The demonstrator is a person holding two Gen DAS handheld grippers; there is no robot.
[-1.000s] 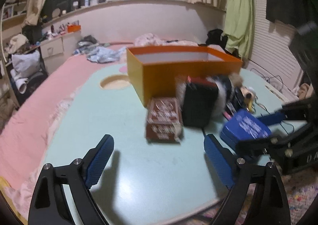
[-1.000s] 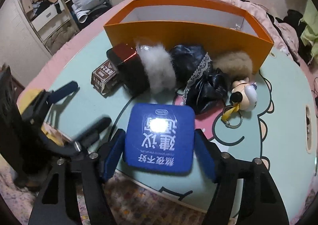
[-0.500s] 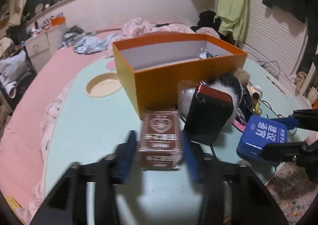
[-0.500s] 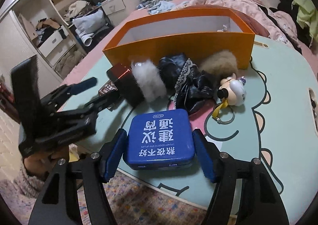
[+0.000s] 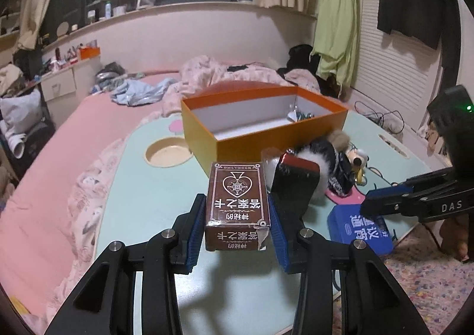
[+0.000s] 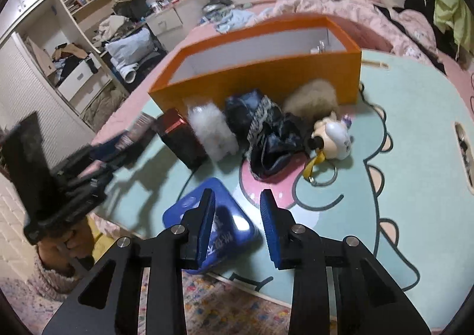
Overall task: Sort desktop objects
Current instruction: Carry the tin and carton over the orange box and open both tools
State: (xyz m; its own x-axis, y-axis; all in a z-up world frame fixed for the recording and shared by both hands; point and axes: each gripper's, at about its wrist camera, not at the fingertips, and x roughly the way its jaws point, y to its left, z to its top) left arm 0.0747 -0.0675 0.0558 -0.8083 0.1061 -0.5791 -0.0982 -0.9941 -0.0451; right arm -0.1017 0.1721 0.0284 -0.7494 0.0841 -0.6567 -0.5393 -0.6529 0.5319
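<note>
My left gripper point(image 5: 237, 198) is shut on a brown card box point(image 5: 237, 201) and holds it clear of the mint table point(image 5: 148, 201), in front of the open orange box point(image 5: 266, 139). In the right wrist view that gripper point(image 6: 89, 169) is a blur at the left. My right gripper point(image 6: 238, 192) hangs over a blue tin point(image 6: 231, 219) at the table's near edge, and its jaws are closing. The tin lies askew under the left finger, with one corner in the gap and table showing beside it. From the left wrist view the right gripper point(image 5: 367, 204) reaches over the tin point(image 5: 358, 231).
A black box with a red top point(image 6: 180, 139), a white fluffy piece point(image 6: 211, 133), a black bag point(image 6: 266, 133), a beige fluffy piece point(image 6: 311, 98) and a toy keychain point(image 6: 331, 136) line the orange box point(image 6: 257, 80). The table has a round cup recess point(image 5: 167, 152). A pink bed lies behind.
My left jaws closed on the brown card box and lifted it off the table. My right jaws narrowed from either side of the blue tin, which now lies turned beneath them.
</note>
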